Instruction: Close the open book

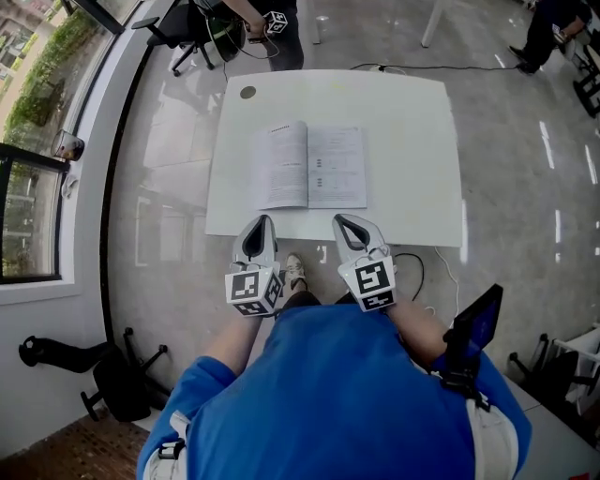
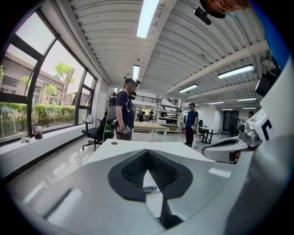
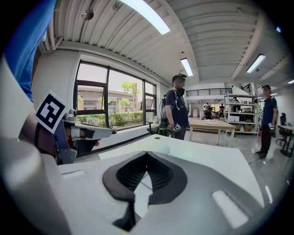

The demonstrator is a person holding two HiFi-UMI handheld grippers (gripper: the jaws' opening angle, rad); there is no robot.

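We hold the left tool (image 1: 262, 221) and the right tool (image 1: 340, 220) side by side over the near edge of the counter (image 1: 417, 122), tips pointing across it. Each tool has its jaws pressed together at the tips, and neither grips anything. The book (image 1: 309, 166) lies open and flat just ahead of both tools. Its spine runs away from us, about midway between the two tips, with one page in front of each tool. A narrow strip of bare counter separates the tips from the book's near edge. Beyond the right tool's outer side the counter is bare out to its right edge, a wider margin than the strip outside the left tool. Ahead of the book, more bare counter reaches the far edge, with a round hole (image 1: 247, 92) off to the left tool's far side. A person (image 1: 277, 28) stands just past that far edge. Shiny floor (image 1: 169, 169) surrounds the counter, and a window (image 1: 28, 187) lies well out beyond the left tool.
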